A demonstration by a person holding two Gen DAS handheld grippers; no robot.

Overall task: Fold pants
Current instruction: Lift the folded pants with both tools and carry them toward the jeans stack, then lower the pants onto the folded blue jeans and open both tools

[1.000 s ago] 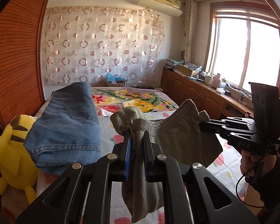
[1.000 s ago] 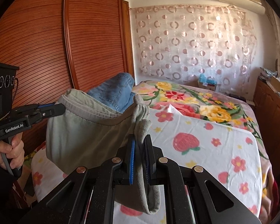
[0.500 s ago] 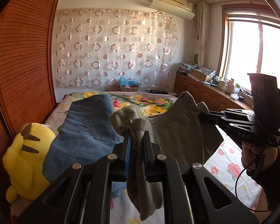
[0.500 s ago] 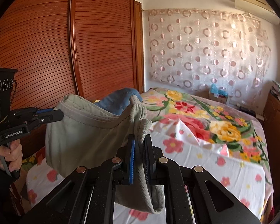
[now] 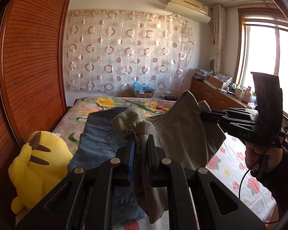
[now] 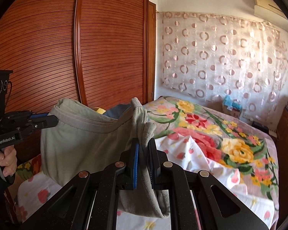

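Note:
Grey-green pants (image 5: 184,138) hang in the air above the bed, stretched between my two grippers by the waistband. My left gripper (image 5: 140,143) is shut on one bunched end of the waistband. My right gripper (image 6: 143,147) is shut on the other end. In the left wrist view the right gripper (image 5: 201,114) pinches the far corner. In the right wrist view the left gripper (image 6: 54,118) holds the left corner of the pants (image 6: 86,140). The lower part of the pants is hidden below both views.
Folded blue jeans (image 5: 99,140) lie on the bed (image 6: 211,134) beside a yellow plush toy (image 5: 38,164). A wooden wardrobe (image 6: 86,48) stands along the left. A low cabinet (image 5: 217,97) with clutter runs under the window (image 5: 268,67) on the right.
Both grippers have risen with the pants, so the bed sits lower in both views. The waistband stays stretched between them.

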